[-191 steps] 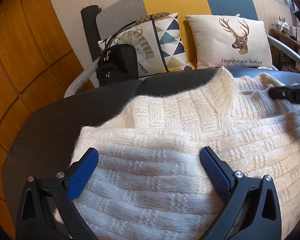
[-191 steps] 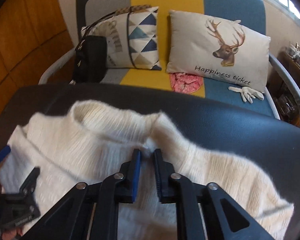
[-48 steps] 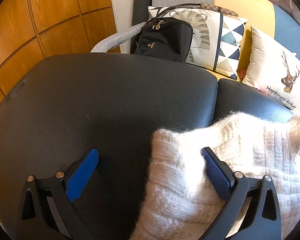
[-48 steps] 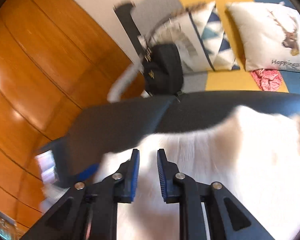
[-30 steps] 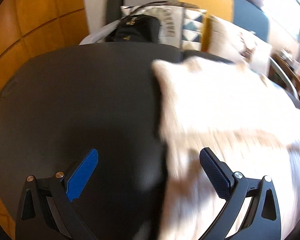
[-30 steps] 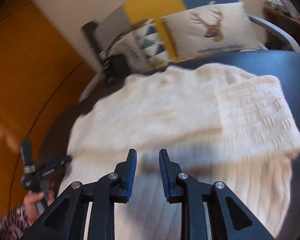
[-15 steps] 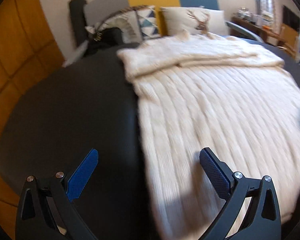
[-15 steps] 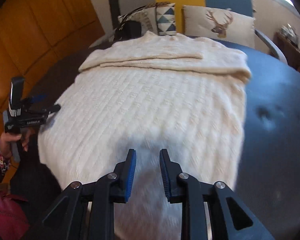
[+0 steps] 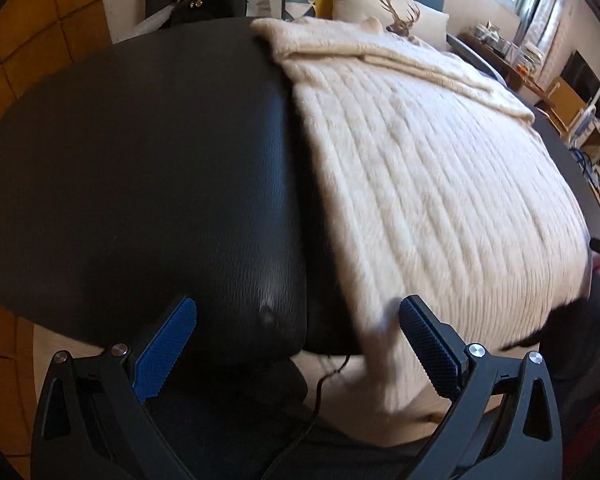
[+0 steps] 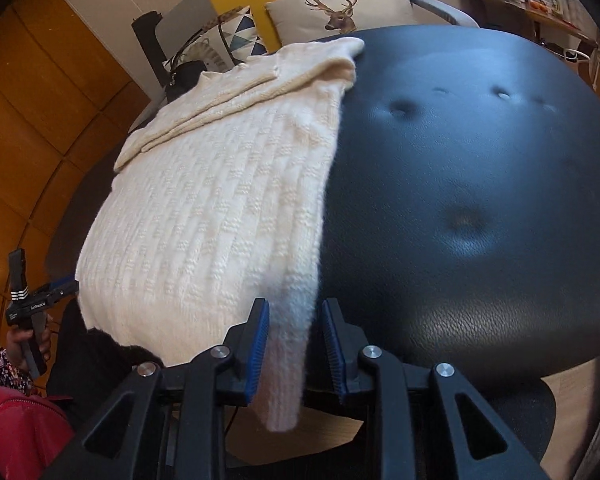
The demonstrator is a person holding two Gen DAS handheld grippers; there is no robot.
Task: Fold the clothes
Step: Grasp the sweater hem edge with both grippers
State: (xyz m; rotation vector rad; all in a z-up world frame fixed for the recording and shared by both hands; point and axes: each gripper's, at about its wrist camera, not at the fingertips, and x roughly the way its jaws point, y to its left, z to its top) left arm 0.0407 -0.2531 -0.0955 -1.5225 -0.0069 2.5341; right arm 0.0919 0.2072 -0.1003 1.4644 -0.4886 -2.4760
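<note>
Your right gripper point(image 10: 293, 340) had just been opening around the sweater point(image 10: 220, 208) hem corner, pads apparently clear; the sweater ran lengthwise away; your left gripper point(image 9: 296, 344) hung released beside its other edge

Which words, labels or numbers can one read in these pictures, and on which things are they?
Left gripper: small white lettering on its black body, too small to read.
Deer pillow: only the deer picture shows; no words visible.
Sweater, black cushion, bag: no text.
</note>
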